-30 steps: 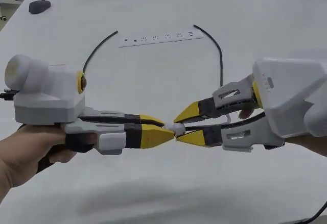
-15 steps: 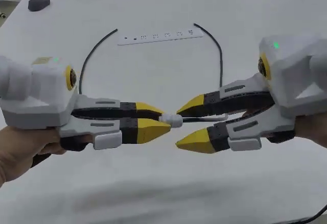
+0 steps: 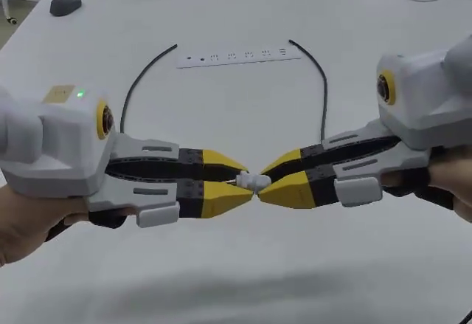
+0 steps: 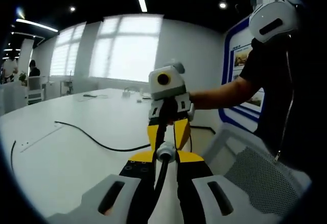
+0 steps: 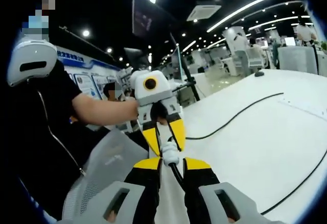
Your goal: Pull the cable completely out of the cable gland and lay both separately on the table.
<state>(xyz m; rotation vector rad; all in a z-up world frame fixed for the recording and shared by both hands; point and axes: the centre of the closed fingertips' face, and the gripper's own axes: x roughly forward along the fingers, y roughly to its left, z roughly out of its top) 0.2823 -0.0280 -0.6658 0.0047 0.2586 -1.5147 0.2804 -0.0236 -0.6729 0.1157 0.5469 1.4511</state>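
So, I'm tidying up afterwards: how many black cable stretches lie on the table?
2. One black stretch curves away left of the power strip; the other stretch runs down from its right end. They may be one cable, joined out of sight.

Left gripper (image 3: 248, 182) and right gripper (image 3: 261, 185): white moulded plastic housings, black jaws, yellow wedge-shaped tips, pale grey slotted side plates. The person wears a black short-sleeved shirt (image 4: 261, 73) and a white hard-shell headset (image 4: 273, 22).
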